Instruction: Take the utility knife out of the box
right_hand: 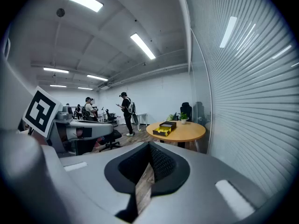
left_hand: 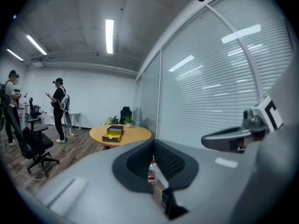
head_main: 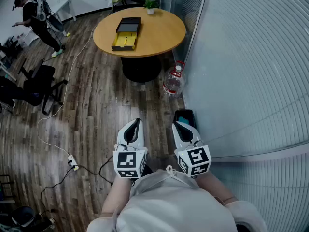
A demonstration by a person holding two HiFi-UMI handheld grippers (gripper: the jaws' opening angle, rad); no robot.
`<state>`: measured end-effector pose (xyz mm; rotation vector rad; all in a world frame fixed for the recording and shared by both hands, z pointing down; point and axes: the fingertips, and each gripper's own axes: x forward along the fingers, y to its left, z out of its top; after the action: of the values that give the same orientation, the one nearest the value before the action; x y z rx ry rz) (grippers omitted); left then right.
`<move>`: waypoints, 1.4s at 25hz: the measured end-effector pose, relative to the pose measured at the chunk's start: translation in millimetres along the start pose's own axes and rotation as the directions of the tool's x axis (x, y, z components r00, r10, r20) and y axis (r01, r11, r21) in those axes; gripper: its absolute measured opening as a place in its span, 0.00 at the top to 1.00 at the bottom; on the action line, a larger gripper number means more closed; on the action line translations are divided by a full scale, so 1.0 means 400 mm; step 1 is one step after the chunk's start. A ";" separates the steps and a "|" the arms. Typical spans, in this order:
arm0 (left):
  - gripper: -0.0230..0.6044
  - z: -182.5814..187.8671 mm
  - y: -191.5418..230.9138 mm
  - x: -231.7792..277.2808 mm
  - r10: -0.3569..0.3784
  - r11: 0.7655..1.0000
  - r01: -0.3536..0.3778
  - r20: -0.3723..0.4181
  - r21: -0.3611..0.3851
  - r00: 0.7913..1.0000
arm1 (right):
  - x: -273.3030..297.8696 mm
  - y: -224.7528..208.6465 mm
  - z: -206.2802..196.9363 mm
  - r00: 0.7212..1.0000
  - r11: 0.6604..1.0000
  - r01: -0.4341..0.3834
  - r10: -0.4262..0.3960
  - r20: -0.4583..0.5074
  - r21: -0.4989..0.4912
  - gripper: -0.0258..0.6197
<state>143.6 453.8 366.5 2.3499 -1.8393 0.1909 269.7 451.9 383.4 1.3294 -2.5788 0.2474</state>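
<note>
An open box with a yellow inside and a black lid lies on a round wooden table far ahead; the same box looks small in both gripper views. I cannot make out the utility knife at this distance. My left gripper and right gripper are held side by side close to my body, over the wooden floor and well short of the table. Both point toward the table. The left gripper and the right gripper are both shut, with nothing between their jaws.
A large water bottle stands on the floor by the table's base. A glass wall with blinds runs along the right. An office chair, a cable with a power strip and a standing person are at the left.
</note>
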 end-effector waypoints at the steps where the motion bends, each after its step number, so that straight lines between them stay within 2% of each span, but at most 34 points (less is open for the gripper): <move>1: 0.95 -0.001 -0.002 0.009 0.000 1.000 0.000 -0.002 0.001 1.000 | 0.006 -0.007 -0.002 1.000 1.000 -0.002 0.002 -0.003 0.002 0.96; 11: 0.95 0.001 0.064 0.085 0.012 1.000 -0.012 -0.026 -0.010 1.000 | 0.103 -0.033 0.010 1.000 0.999 -0.013 0.013 -0.010 0.043 0.96; 17: 0.95 0.011 0.149 0.150 0.006 1.000 -0.007 -0.038 -0.016 0.999 | 0.207 -0.038 0.035 1.000 0.998 0.019 -0.018 -0.015 0.060 0.96; 23: 0.95 0.040 0.291 0.249 -0.004 1.000 0.003 -0.029 -0.025 1.000 | 0.369 -0.017 0.069 0.999 0.997 0.018 -0.016 -0.033 0.072 0.96; 35: 0.95 0.115 0.674 0.471 -0.061 0.998 0.060 -0.051 -0.031 0.997 | 0.779 0.051 0.186 0.996 0.990 0.065 -0.058 -0.064 0.128 0.96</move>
<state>-72.5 201.9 368.3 2.3546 -1.7335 0.2142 68.6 202.3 397.8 1.4199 -2.5048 0.4438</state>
